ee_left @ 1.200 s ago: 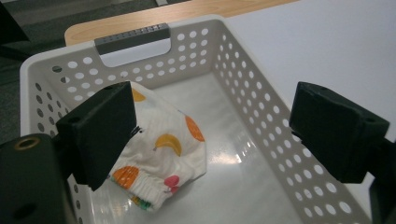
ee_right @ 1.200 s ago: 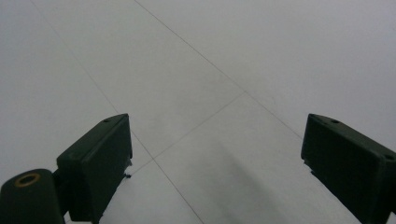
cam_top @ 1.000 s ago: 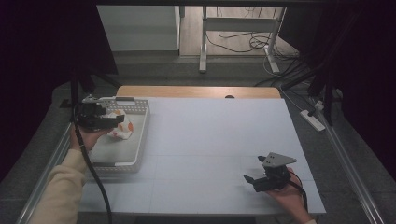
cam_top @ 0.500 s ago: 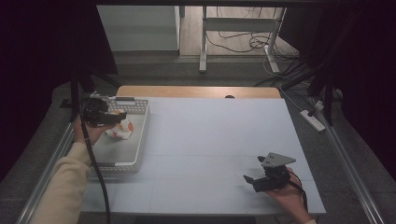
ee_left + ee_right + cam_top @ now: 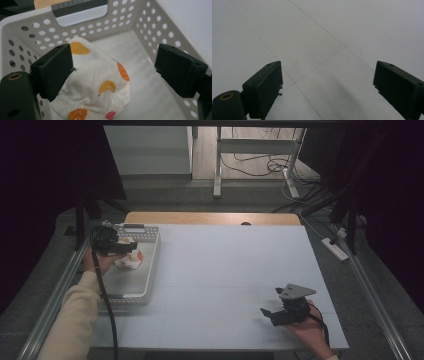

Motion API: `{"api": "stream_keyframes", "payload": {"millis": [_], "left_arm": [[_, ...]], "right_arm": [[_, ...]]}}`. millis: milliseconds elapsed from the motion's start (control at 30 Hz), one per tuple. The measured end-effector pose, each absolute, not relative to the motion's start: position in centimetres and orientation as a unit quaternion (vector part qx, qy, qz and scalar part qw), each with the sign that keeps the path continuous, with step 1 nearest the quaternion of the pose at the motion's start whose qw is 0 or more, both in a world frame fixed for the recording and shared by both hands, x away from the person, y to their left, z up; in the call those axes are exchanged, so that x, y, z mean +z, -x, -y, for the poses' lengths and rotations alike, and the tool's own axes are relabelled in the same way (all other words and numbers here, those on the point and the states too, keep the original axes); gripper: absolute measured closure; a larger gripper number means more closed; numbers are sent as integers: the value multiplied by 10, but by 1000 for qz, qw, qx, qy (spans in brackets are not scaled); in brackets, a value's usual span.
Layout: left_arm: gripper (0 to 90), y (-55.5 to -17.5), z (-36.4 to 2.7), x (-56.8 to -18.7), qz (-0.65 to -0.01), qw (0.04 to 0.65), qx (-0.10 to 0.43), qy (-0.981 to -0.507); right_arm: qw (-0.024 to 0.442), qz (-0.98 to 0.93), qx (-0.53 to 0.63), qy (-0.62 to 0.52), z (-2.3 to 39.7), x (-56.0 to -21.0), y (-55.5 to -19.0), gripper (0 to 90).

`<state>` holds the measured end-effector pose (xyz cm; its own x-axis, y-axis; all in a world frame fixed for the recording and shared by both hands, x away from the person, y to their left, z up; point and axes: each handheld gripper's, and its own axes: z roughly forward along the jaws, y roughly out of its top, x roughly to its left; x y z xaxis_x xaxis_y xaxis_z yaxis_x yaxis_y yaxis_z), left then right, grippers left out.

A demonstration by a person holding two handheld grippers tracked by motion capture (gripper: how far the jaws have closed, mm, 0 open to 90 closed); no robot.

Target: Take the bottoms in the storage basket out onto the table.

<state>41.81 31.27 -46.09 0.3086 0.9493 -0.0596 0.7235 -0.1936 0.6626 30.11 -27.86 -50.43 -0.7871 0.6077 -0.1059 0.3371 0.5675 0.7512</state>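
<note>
Resting low at the near right of the tabletop [image 5: 225, 270], the right claw [image 5: 272, 314] is released, its jaws spread wide over bare white surface in the right gripper view, with nothing between them. It lies well apart from the work.

Farther back and to the left, the left claw [image 5: 131, 248] hangs over the white perforated basket [image 5: 150, 270] at the tabletop's left edge, held in the person's left hand [image 5: 100, 261]. It too is released: in the left gripper view its jaws stand wide, and the white cloth with orange and yellow spots [image 5: 96, 82] sits heaped between and just below them, nearer the left jaw, which overlaps the cloth's edge. Whether that jaw touches the fabric cannot be told.

The cloth lies inside the basket, in its far half, bunched into a rounded mound with no clear long axis. From the left claw it lies straight ahead and down, so the likely move is a short descent and a squeeze; the left hand is plainly the nearer one.

The high view gives the layout: basket at left, cloth [image 5: 131, 260] half hidden by the left claw, right claw idle. The left gripper view adds the cloth's pattern, its folds, the basket's grey handle bar [image 5: 78, 5] beyond, and the open gap of the jaws.
</note>
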Motion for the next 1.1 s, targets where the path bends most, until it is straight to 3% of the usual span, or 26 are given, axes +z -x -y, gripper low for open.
{"api": "stream_keyframes", "payload": {"millis": [1100], "left_arm": [[135, -439, -317, -497, -581, 251, 162, -757]], "right_arm": [[178, -872, 367, -272, 278, -506, -301, 88]]}}
